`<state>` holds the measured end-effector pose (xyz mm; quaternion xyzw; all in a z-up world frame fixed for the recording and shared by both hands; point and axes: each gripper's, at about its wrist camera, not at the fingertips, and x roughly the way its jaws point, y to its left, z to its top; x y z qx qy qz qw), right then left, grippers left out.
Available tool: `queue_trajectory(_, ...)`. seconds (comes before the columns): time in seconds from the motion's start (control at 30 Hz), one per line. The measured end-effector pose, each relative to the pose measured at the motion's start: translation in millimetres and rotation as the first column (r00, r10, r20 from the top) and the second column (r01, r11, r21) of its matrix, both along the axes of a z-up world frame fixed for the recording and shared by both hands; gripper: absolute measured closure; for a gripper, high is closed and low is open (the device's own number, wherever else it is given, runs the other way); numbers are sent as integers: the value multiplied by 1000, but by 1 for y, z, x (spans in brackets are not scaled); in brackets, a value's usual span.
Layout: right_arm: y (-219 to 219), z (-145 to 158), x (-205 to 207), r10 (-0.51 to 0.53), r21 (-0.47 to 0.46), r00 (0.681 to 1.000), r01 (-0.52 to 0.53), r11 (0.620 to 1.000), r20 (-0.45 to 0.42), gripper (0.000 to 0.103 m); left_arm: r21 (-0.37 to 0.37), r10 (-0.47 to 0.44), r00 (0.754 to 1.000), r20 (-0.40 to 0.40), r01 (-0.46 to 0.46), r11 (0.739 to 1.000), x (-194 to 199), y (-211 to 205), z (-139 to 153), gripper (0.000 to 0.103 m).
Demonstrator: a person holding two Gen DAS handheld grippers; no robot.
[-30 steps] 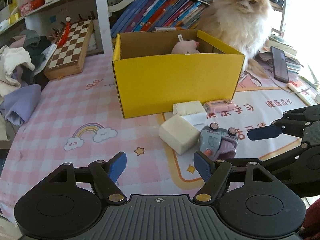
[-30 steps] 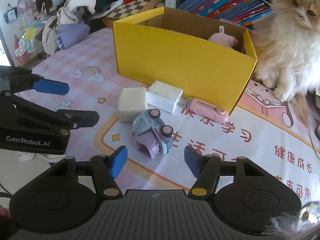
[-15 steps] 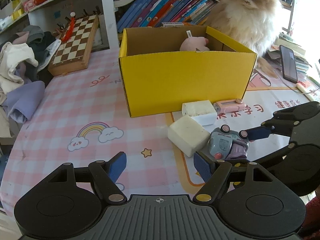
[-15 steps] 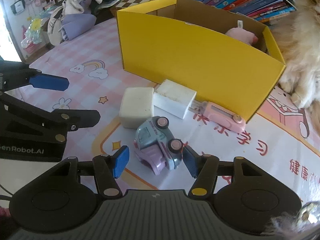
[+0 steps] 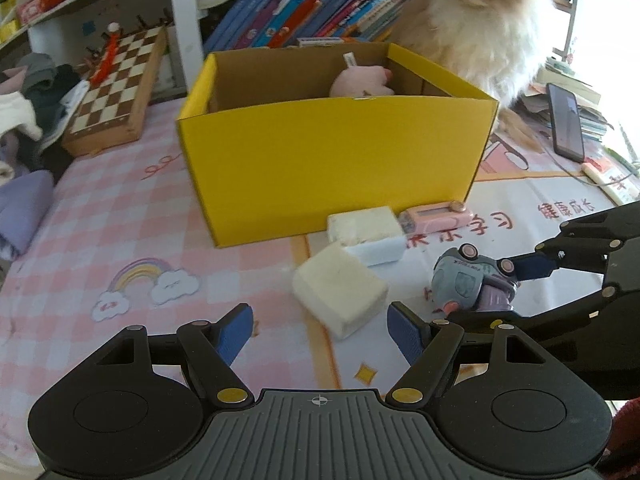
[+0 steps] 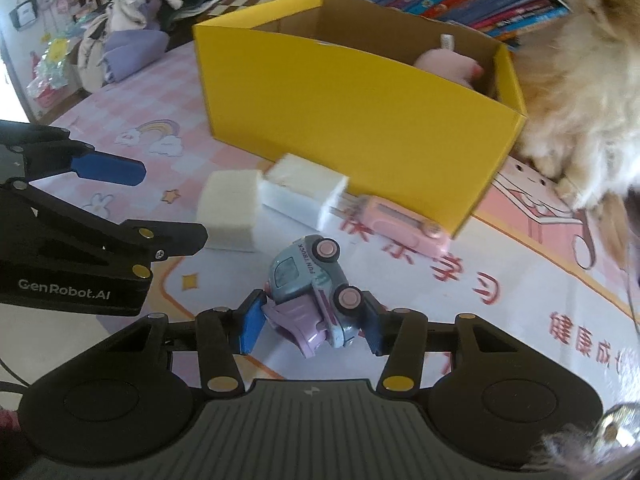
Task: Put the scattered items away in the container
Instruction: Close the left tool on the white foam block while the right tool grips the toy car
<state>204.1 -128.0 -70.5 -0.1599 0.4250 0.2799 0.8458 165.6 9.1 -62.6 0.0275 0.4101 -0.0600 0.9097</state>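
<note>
Box (image 5: pixel 332 164) holds pink plush (image 5: pixel 362 84); toy truck (image 6: pixel 310 296) outside.

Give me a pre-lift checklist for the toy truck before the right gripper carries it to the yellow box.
1. Right gripper straddles the toy truck: ok.
2. Fingers firmly clamped on it: cannot tell.
3. Truck upright: not ok, it lies on its side.
4. Left gripper clear of the truck: ok, open, facing the cream foam block.
5. Yellow box has room: ok, only a pink plush toy shows inside.
6. Cat clear of the box: not ok, right behind it.
</note>
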Motion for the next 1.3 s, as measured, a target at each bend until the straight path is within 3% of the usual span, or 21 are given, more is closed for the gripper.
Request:
queue_trajectory(0.97, -28, 3, 13, -23, 27, 1000, 23, 999, -15, 56, 48, -7, 999, -54, 9, 999, 38, -18, -28, 28)
queue_trajectory(1.3, -29, 4, 11, -26, 32, 999, 27, 999, -20, 56, 11, -8, 998, -56, 9, 1000, 36, -13, -27, 53)
